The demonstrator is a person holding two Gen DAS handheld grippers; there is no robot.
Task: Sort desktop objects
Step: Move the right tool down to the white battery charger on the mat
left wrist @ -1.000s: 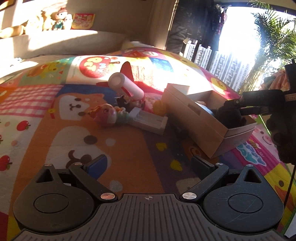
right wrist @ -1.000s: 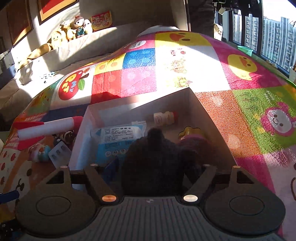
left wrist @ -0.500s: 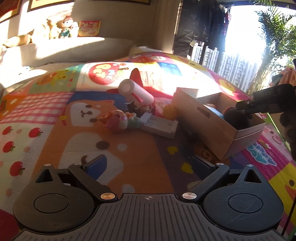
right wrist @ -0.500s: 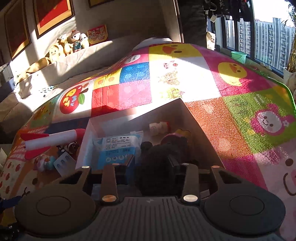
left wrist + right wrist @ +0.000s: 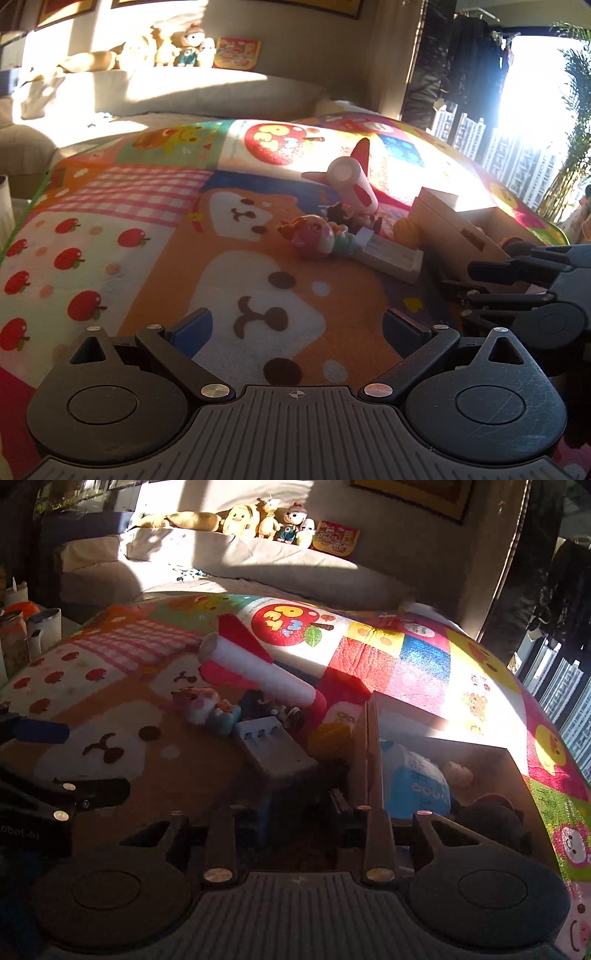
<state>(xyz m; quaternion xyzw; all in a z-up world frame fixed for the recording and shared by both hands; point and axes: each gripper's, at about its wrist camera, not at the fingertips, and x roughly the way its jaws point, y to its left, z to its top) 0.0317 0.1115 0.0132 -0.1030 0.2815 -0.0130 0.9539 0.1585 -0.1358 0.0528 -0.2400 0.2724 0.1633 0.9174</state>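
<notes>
Toys lie clustered mid-mat (image 5: pixel 110 236), waiting to be sorted: left to right, a pink doll (image 5: pixel 314 238), a foam rocket (image 5: pixel 354 184) propped across the pile, a white case (image 5: pixel 391 254) and a yellow toy (image 5: pixel 406 230) against the box (image 5: pixel 454 225), which already holds a blue pack (image 5: pixel 417 779). The left gripper (image 5: pixel 295 326) hangs back, fingers wide and empty. The right gripper (image 5: pixel 299 812) sits low beside the box wall, fingers narrow, empty, likely lining up on the case.

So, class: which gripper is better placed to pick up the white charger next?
Right. The right gripper sits just short of the white charger, beside the box; the left gripper is farther back.
</notes>
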